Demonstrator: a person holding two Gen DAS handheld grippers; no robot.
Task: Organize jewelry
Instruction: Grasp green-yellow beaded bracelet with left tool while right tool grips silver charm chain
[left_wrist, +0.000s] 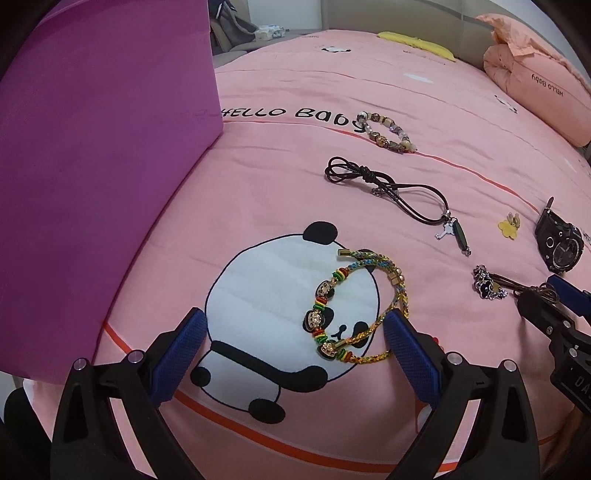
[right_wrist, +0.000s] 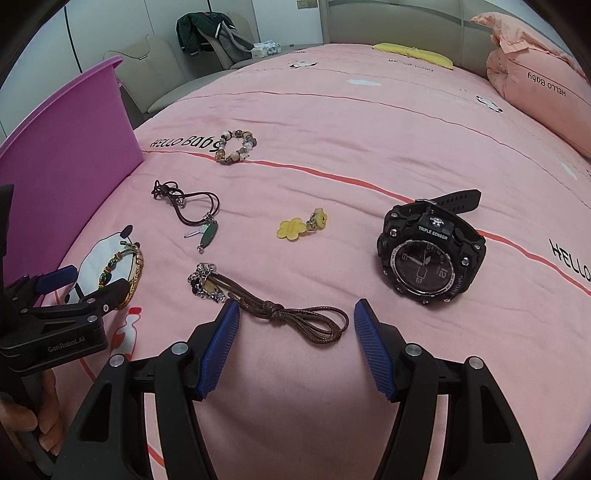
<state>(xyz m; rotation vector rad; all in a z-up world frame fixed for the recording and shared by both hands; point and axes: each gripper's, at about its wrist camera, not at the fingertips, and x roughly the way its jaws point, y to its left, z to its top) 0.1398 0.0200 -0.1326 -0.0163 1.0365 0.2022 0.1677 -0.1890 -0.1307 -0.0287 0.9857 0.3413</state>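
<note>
The pink bed (right_wrist: 332, 122) carried everything. The purple box (left_wrist: 92, 155) stood at its left, its inside hidden and its top cut off. Both claws were spread apart and held nothing: the left claw (left_wrist: 293, 332) hovered around the gold braided bracelet (left_wrist: 360, 306) on the panda print, the right claw (right_wrist: 293, 321) over the brown cord necklace (right_wrist: 295, 317). The black watch (right_wrist: 430, 251) lay to the right, its strap partly hidden. The yellow flower earrings (right_wrist: 299, 227) were too small to make out.

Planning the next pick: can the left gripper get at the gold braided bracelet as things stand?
Probably yes. The left gripper is open, its fingers flank the gold braided bracelet, which lies flat on the bedspread, uncovered.
</note>
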